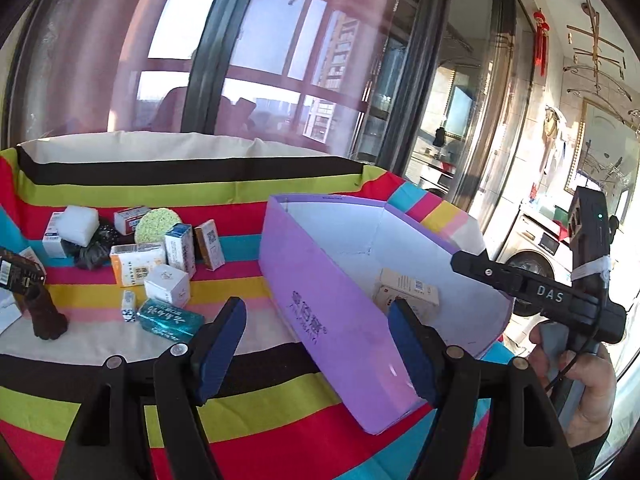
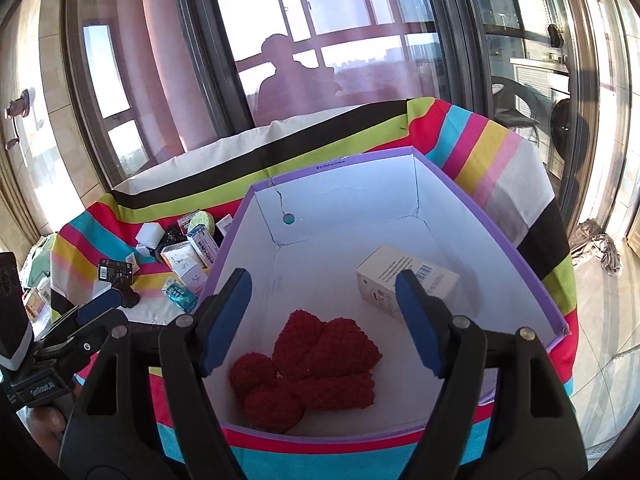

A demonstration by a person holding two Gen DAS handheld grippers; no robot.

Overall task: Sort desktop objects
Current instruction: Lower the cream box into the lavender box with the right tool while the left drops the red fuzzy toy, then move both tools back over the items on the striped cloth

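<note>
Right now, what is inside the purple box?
Inside the purple box: a white carton lying on its side and a red knitted item with pompoms. The right gripper, open and empty, hovers above, its fingers covering parts of the floor.

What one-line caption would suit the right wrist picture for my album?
Open hand-held gripper hovering above a purple box holding a red knitted item and a small white carton.

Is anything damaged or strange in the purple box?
Yes. The purple box has a crack running down its white back wall from the rim to a small round hole, and creases along the inside corners. The red knitted item and white carton inside look intact.
</note>
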